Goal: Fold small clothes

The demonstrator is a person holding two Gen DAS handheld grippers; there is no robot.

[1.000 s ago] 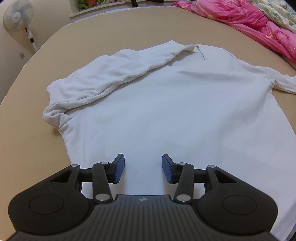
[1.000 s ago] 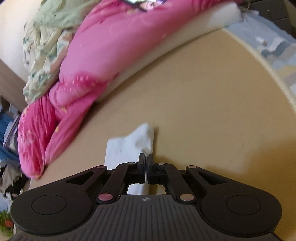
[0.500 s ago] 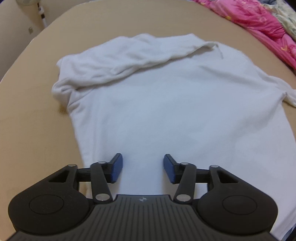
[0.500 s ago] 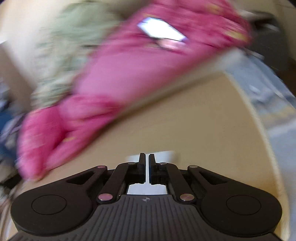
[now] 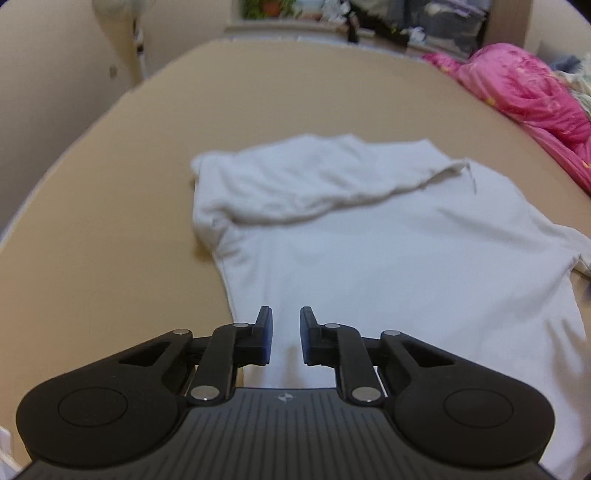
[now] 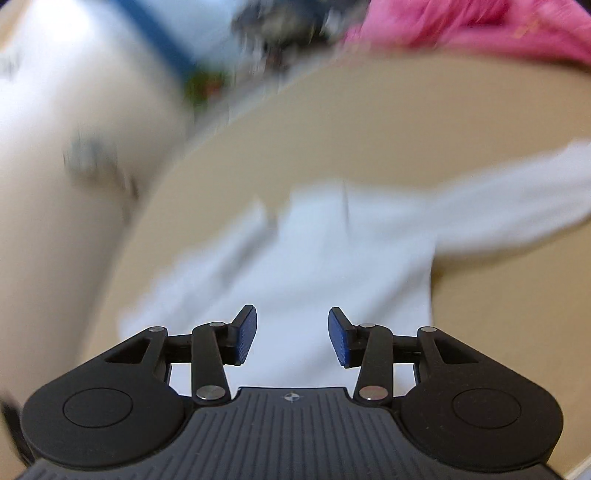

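Note:
A white long-sleeved top (image 5: pixel 388 251) lies flat on the tan bed surface (image 5: pixel 129 206). Its left sleeve (image 5: pixel 314 184) is folded across the chest. My left gripper (image 5: pixel 286 334) hovers over the top's lower left hem, jaws apart with a narrow gap and nothing between them. In the blurred right wrist view the top (image 6: pixel 325 266) fills the middle, with its right sleeve (image 6: pixel 517 206) stretched out to the right. My right gripper (image 6: pixel 291 334) is open wide and empty over the top's lower part.
A pink quilt (image 5: pixel 528 96) lies at the far right of the bed and shows in the right wrist view (image 6: pixel 480 29) too. A standing fan (image 5: pixel 125 22) and cluttered shelves (image 5: pixel 369 18) stand beyond the bed's far edge.
My right gripper let go of the white sleeve, opened, and swung left to face the top. My left gripper pulled back and its jaws narrowed.

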